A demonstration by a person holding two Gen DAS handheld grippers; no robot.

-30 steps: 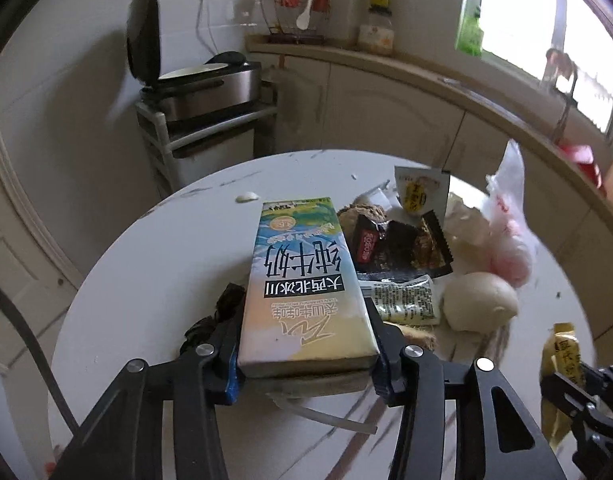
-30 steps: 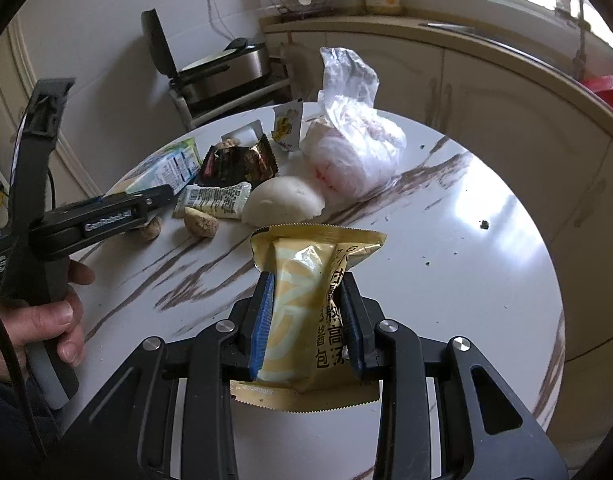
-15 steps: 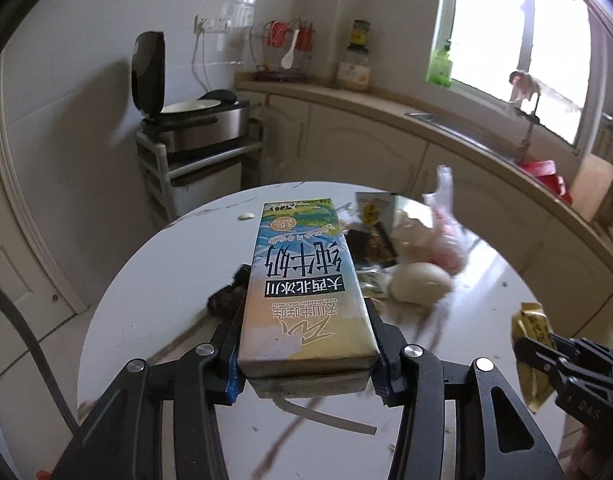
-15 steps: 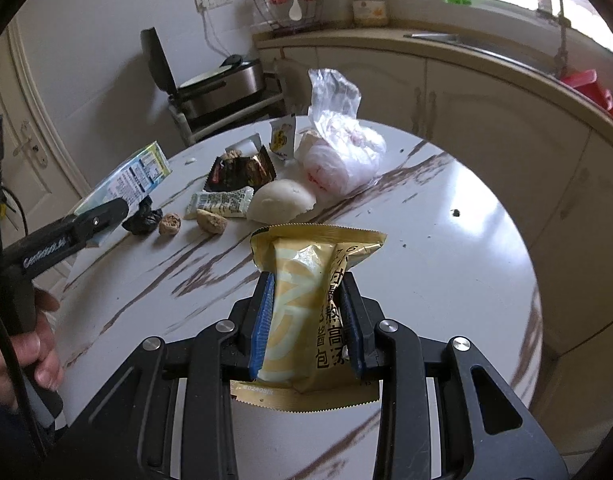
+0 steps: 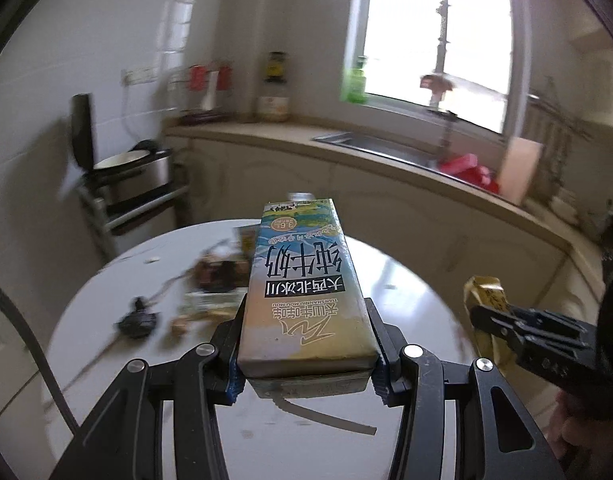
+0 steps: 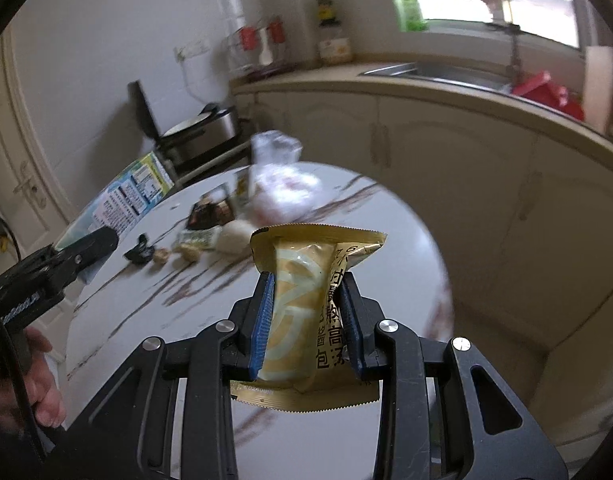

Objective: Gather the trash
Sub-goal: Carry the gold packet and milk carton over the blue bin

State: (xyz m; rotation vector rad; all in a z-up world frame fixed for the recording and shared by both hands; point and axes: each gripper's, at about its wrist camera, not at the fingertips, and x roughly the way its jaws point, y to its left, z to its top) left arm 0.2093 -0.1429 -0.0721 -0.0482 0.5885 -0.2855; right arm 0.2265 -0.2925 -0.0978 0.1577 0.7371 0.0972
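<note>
Clamped milk carton [image 5: 302,288], yellow wrapper [image 6: 306,304] (crumpled)

Kitchen, white tiled walls. Round marbled table [image 5: 406,288] in the middle. Beige cabinets [image 6: 446,152] run under a counter [image 5: 386,160] with a steel sink [image 5: 378,146]. Bright daylight through the window [image 5: 434,36]. Open cooker [image 5: 126,164] on a metal rack

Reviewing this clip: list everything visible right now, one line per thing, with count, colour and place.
milk carton: one, blue-green, clamped in left hand-held gripper
snack packet: one, yellow, clamped in right hand-held gripper
round table: one, white marbled, below both
plastic bag: one, clear, far side of table
bun: one, white, beside the bag
dark wrapper: one, brown-black, mid table
sink: one, steel, under window
left hand-held gripper: black, shut on carton
right hand-held gripper: black, shut on packet
</note>
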